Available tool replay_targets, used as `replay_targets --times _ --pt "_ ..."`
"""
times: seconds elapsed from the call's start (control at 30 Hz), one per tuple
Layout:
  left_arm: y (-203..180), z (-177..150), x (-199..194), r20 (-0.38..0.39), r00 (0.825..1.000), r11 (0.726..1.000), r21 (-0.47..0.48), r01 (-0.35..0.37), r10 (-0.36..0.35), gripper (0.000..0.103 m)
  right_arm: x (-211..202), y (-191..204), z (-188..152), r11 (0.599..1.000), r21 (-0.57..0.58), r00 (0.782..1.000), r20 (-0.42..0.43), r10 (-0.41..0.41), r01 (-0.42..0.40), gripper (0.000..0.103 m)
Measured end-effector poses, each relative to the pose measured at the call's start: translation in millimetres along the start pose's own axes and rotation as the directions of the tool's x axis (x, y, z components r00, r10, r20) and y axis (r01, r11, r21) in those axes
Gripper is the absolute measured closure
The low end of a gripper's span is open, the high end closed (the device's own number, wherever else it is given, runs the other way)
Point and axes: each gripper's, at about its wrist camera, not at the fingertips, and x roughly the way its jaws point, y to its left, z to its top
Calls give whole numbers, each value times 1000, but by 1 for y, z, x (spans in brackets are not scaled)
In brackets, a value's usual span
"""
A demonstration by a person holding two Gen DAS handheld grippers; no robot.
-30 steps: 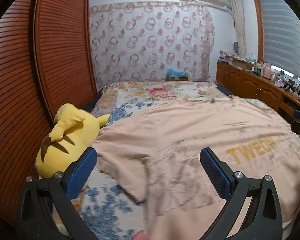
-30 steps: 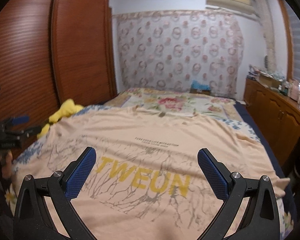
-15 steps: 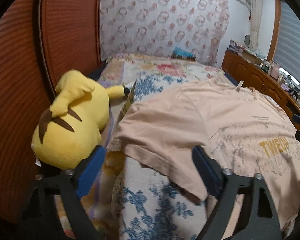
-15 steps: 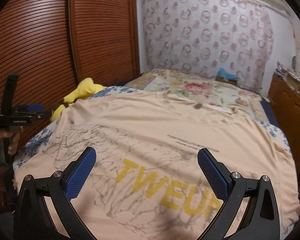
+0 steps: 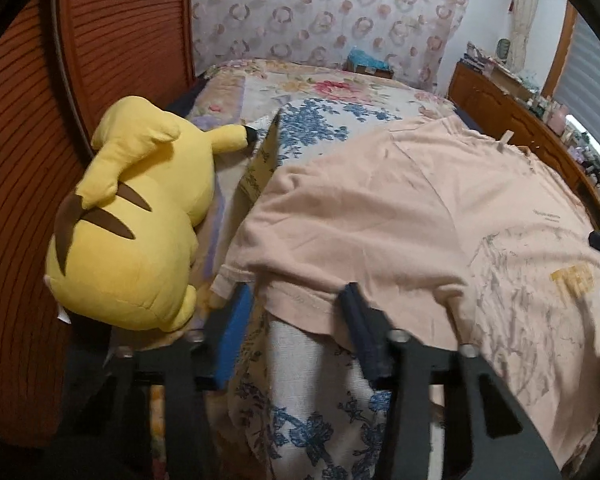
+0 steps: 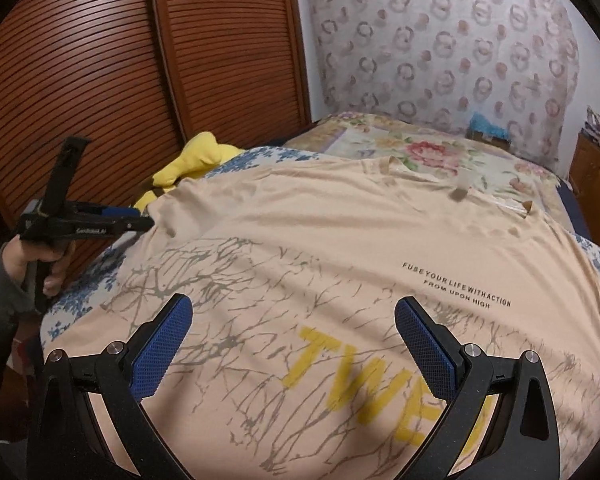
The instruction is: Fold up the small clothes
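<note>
1. Peach cotton T-shirt, printed with grey branch lines and yellow letters, lies spread flat on the bed with the blue-flowered white cover; this is the left wrist view. The shirt's sleeve hem hangs at the bed's edge. The left gripper is at that hem, its blue-padded fingers narrowed on either side of the hem; whether they pinch the cloth cannot be told. A yellow plush toy with brown stripes lies just beside the sleeve, between the T-shirt and the brown slatted wooden doors.

2. In the right wrist view the T-shirt fills the bed, its yellow letters nearest the camera. The right gripper hovers over the printed chest, fingers spread wide and holding nothing. The left gripper, held in the person's left hand, meets the T-shirt's sleeve side, with the plush toy just beyond it.
</note>
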Motion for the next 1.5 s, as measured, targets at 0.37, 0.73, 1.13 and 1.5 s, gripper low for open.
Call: replay_targets --times 0.37,0.73,1.13,1.5 --pt "-15 6 -21 53 998 995 89 -41 37 103 -12 -14 -11 999 36 1000 10 -11 11 0" --pt "-95 45 -66 164 982 972 227 55 -94 103 -39 -44 -16 993 108 997 55 -58 52 0" --pt "-155 58 -84 208 955 943 299 146 -213 85 -53 -59 -20 988 139 994 69 -79 69 0" --pt "-108 23 -100 285 946 973 211 98 -157 51 -28 -40 2 998 55 999 36 -23 21 24"
